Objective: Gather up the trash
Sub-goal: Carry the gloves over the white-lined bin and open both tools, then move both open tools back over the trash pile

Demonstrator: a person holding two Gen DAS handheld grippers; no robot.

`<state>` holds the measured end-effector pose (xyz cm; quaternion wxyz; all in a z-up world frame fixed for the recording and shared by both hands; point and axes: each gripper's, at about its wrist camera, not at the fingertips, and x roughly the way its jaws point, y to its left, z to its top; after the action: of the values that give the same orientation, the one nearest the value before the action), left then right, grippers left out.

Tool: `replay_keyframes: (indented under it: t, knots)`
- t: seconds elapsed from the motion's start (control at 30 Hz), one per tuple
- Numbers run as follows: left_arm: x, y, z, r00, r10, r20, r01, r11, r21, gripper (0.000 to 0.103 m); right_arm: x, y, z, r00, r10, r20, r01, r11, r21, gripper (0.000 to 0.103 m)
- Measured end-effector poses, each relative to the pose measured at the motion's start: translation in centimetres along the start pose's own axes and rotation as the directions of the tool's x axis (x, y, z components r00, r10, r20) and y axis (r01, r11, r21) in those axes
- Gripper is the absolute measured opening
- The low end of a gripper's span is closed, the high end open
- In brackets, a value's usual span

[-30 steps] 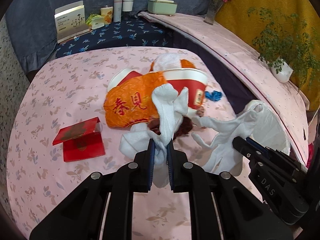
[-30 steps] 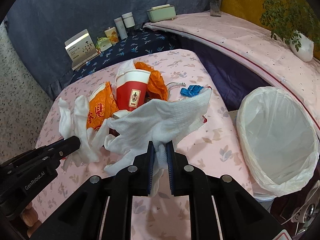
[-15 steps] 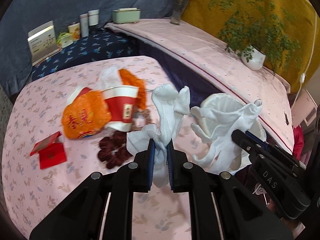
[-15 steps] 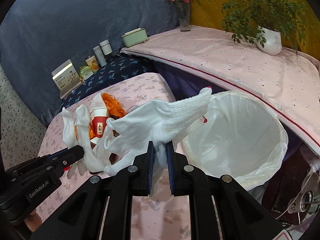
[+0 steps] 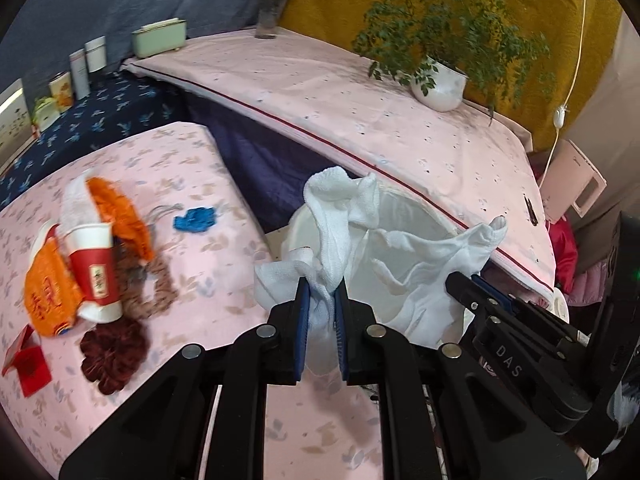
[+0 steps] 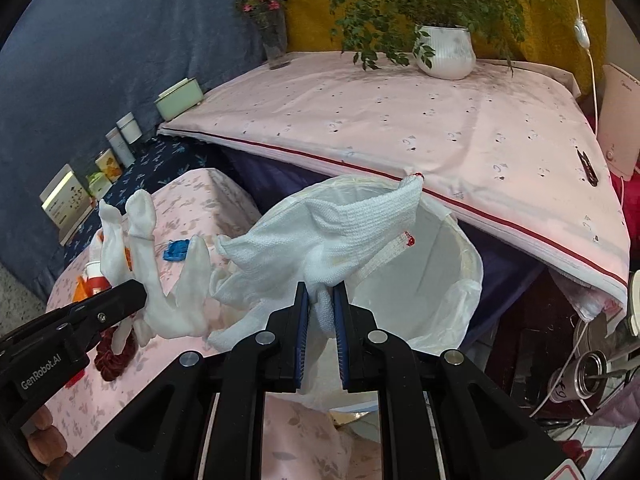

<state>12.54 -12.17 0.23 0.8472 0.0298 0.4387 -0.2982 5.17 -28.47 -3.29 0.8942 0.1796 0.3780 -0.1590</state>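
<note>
My left gripper point(image 5: 321, 288) is shut on a white knit glove point(image 5: 332, 208), held up in front of the bin. The bin point(image 5: 404, 216) has a white liner and stands beside the pink floral table point(image 5: 200, 264). My right gripper point(image 6: 321, 294) is shut on a second white glove point(image 6: 340, 224) that hangs over the bin's point(image 6: 440, 272) near rim. Each gripper shows in the other's view: the right gripper point(image 5: 460, 280) at the right, the left gripper point(image 6: 138, 290) at the left. On the table lie a red paper cup point(image 5: 94, 268), an orange wrapper point(image 5: 44, 292), a dark red scrunchie point(image 5: 114, 354), a blue scrap point(image 5: 196, 220) and a red envelope point(image 5: 30, 364).
A higher pink-covered surface point(image 5: 360, 92) runs behind the bin, with a potted plant point(image 6: 444, 52), a flower vase point(image 6: 276, 40) and a green box point(image 6: 178, 98) on it. Bottles and cards line the dark blue shelf point(image 5: 100, 120). A white cable point(image 6: 588, 40) hangs at the right.
Both grippers have swung right, away from the trash pile on the table to the bin, each still carrying its white glove. The bin now fills the middle of both views.
</note>
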Motion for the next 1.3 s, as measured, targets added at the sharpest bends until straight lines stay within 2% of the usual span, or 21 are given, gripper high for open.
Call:
replay_keyframes:
  t: [0.17,0.27,0.33,0.4,0.43,0.77,0.87,0.97,1.1,1.3]
  knots:
    - [2.0,-1.8,1.2,0.999,-0.029,-0.018,0.030,0.999,0.033,0.013,1.3,-1.2,0.6,1.000,-0.022,-0.010,0.022,1.000,0.018,0.013]
    - [3.0,-2.4,1.8,0.999,-0.036,-0.021,0.037,0.999,0.036,0.016,1.7,-1.6,0.6,0.999,-0.033,-0.010,0.033,0.999,0.020,0.018]
    - [3.3,-2.5,2.1,1.000,-0.023,-0.017,0.023,0.999,0.034,0.030,1.9,-1.7,0.8,0.999,-0.038,-0.007,0.038,0.999,0.027,0.023]
    - [3.5,-2.3,2.2,1.000,-0.008,-0.012,0.008,1.000,0.016,0.053,1.9,-1.7,1.0,0.999,-0.045,0.000,0.045,0.999,0.029,0.031]
    - [3.4,-2.2,2.3,1.000,-0.001,-0.006,0.001,1.000,0.008,0.055,1.8,-1.6,1.0,0.999,-0.051,0.006,0.051,0.998,0.029,0.037]
    - [2.1,-0.2,1.9,0.996,0.087,0.019,-0.086,0.996,-0.031,0.068,0.5,-0.8,0.9,0.998,-0.045,0.034,0.045,0.999,0.021,0.051]
    - [1.3,0.7,1.4,0.994,0.110,0.022,-0.108,0.993,-0.051,0.069,0.3,-0.1,0.6,0.999,-0.035,0.034,0.035,0.999,0.005,0.054]
    - [0.6,1.9,0.7,0.991,0.130,0.021,-0.128,0.989,-0.078,0.069,-0.1,1.1,0.4,0.999,-0.020,0.033,0.021,1.000,-0.016,0.055]
    - [-0.5,4.0,-0.2,0.986,0.163,0.017,-0.160,0.979,-0.130,0.077,-0.7,3.0,0.0,0.999,0.004,0.037,-0.002,0.999,-0.051,0.059]
    - [-2.5,7.6,-1.7,0.973,0.231,0.019,-0.223,0.955,-0.195,0.082,-1.1,6.4,-0.9,0.999,0.044,0.026,-0.042,0.993,-0.108,0.060]
